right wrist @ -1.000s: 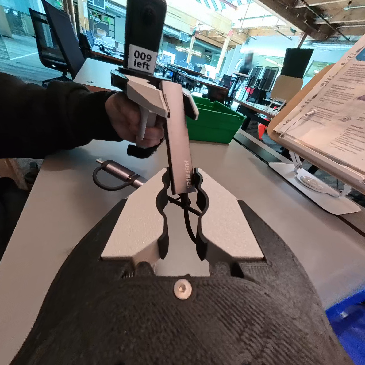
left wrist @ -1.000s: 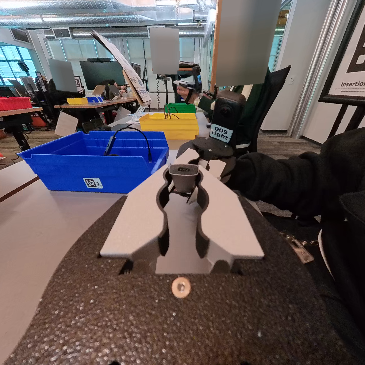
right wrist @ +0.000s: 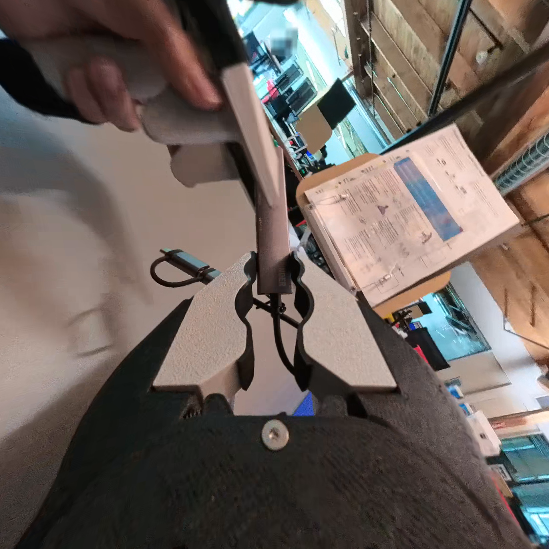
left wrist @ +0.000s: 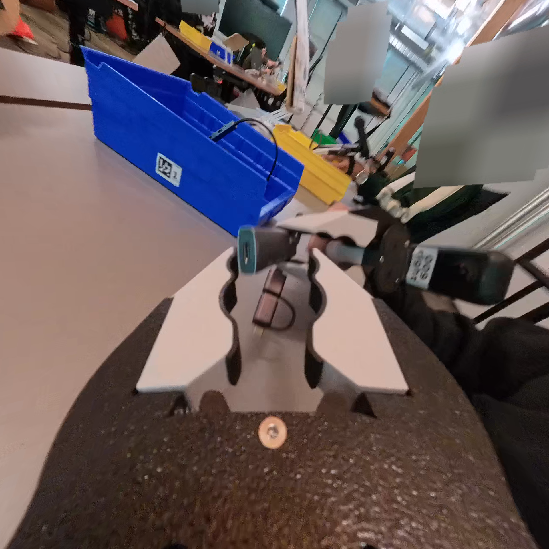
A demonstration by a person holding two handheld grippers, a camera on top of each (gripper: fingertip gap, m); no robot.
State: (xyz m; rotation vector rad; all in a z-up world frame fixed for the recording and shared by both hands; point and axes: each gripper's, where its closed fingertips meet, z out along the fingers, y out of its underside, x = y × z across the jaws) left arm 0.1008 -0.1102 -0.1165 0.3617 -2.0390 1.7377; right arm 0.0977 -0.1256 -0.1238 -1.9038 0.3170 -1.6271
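The right gripper (right wrist: 274,267) was closed on the lower end of a slim grey hub (right wrist: 271,237), which stood almost upright between its fingers. The left gripper (left wrist: 271,261) had its jaws apart, and the hub's end (left wrist: 248,252) lay across its fingertips; in the right view its fingers reached to the hub's upper part, but contact could not be told. A short black cable (right wrist: 279,341) hung from the hub to a grey plug (right wrist: 190,263) above the bench (left wrist: 74,252). A blue bin (left wrist: 178,142) stood on the bench, with a yellow bin (left wrist: 315,172) behind it.
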